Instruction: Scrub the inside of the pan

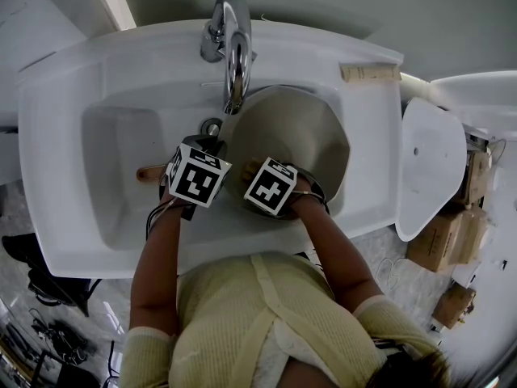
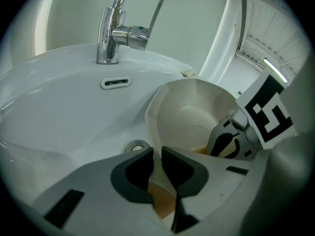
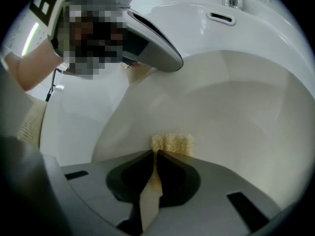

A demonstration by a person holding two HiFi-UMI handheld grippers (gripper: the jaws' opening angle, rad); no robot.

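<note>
Nearest, at the right gripper (image 3: 155, 157): clamps a nubby yellow sponge (image 3: 171, 143) between matte grey jaws, its tuft poking past the tips, flat against the smooth cream inner wall of the pan (image 3: 236, 107). At the left gripper (image 2: 156, 154): pinches the pan's thin rim, jaws all but together, with a patch of brown below the rim in the gap. Holds the pan tilted in the glossy white sink (image 1: 97, 148), under the curved chrome tap (image 1: 230, 47), just beside the round metal drain (image 2: 138, 146). Shows a wooden handle (image 1: 149, 172) sticking out left of the left gripper. Fills the upper left of the right gripper view with the left gripper's grey body. Further off: oval overflow slot (image 2: 116, 82) in the basin's back wall, cardboard boxes (image 1: 440, 237) on the floor to the right.
</note>
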